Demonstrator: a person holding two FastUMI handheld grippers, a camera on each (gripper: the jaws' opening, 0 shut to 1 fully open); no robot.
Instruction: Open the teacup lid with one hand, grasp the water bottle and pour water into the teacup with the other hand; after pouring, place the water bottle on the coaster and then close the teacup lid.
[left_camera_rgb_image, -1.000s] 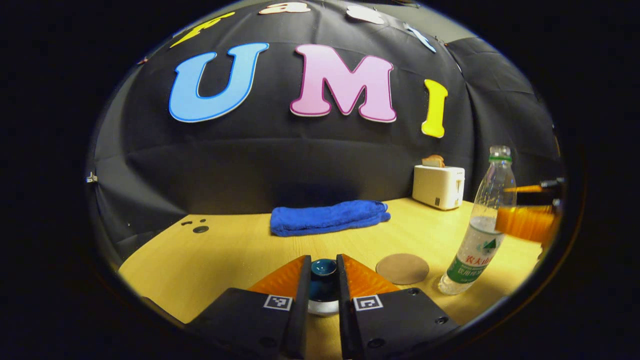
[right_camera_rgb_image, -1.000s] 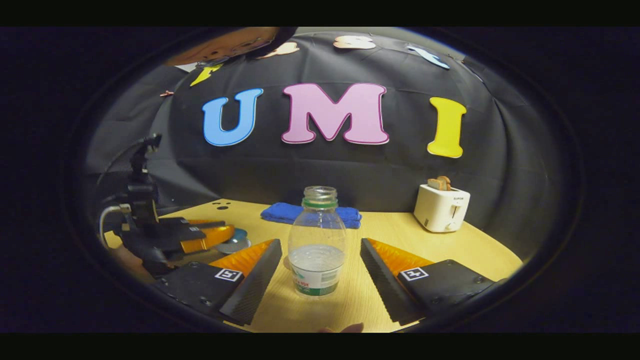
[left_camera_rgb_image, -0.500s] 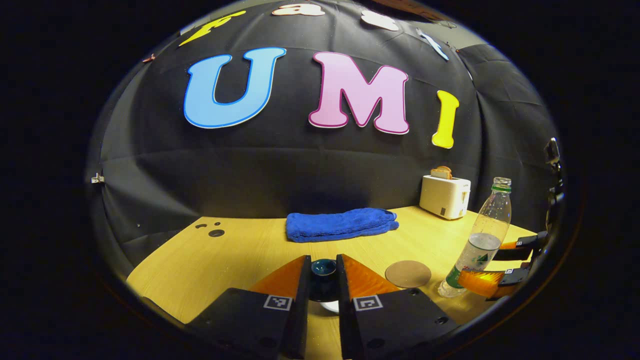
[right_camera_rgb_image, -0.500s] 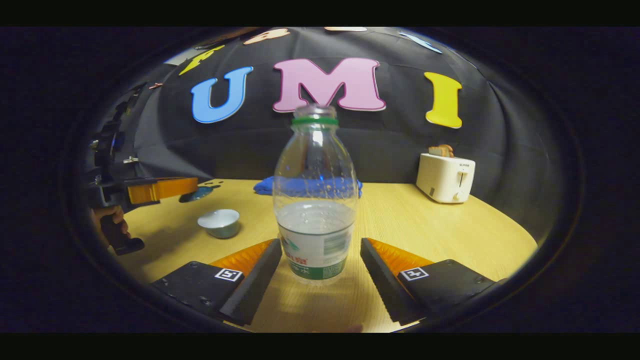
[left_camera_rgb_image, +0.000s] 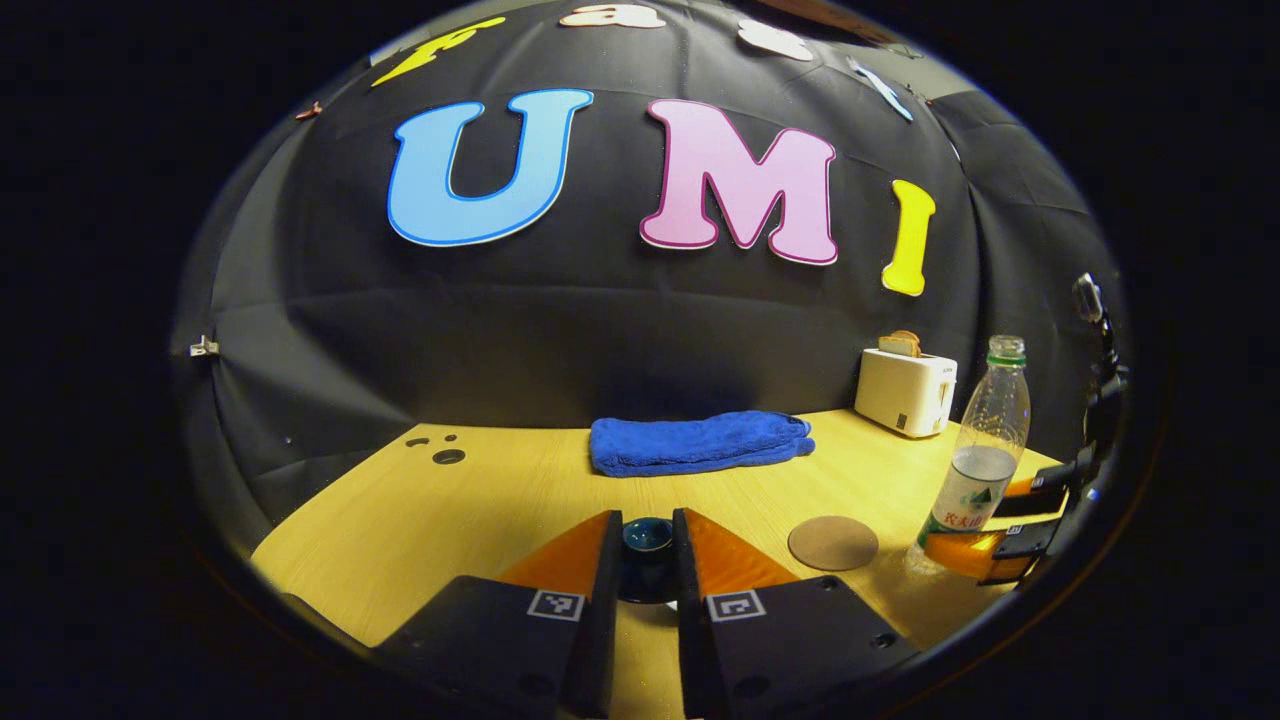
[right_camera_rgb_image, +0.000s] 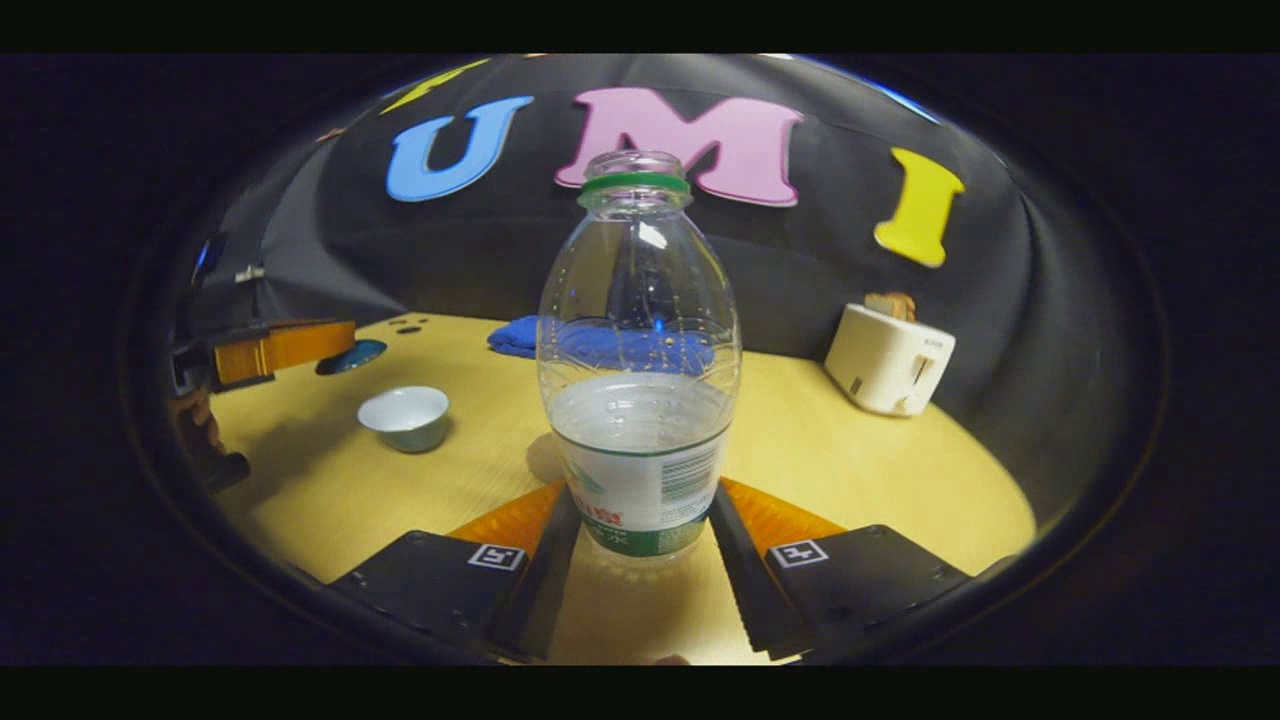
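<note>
Desk (right_camera_rgb_image: 860, 480) scene, bottle-grasp step: the water bottle (right_camera_rgb_image: 638, 400) stands upright, uncapped and part full, with the right tool (right_camera_rgb_image: 640, 545) closed around its labelled base, both fingers appearing to press its sides; judged best practice is a firm, level grip before lifting, so nothing spills. The open teacup (right_camera_rgb_image: 405, 417) sits on the desk well left of the bottle, and the coaster (left_camera_rgb_image: 832, 542) lies just beside the bottle. The left tool (left_camera_rgb_image: 646, 560) is clamped on the teacup lid (left_camera_rgb_image: 647, 535), held clear of the cup.
</note>
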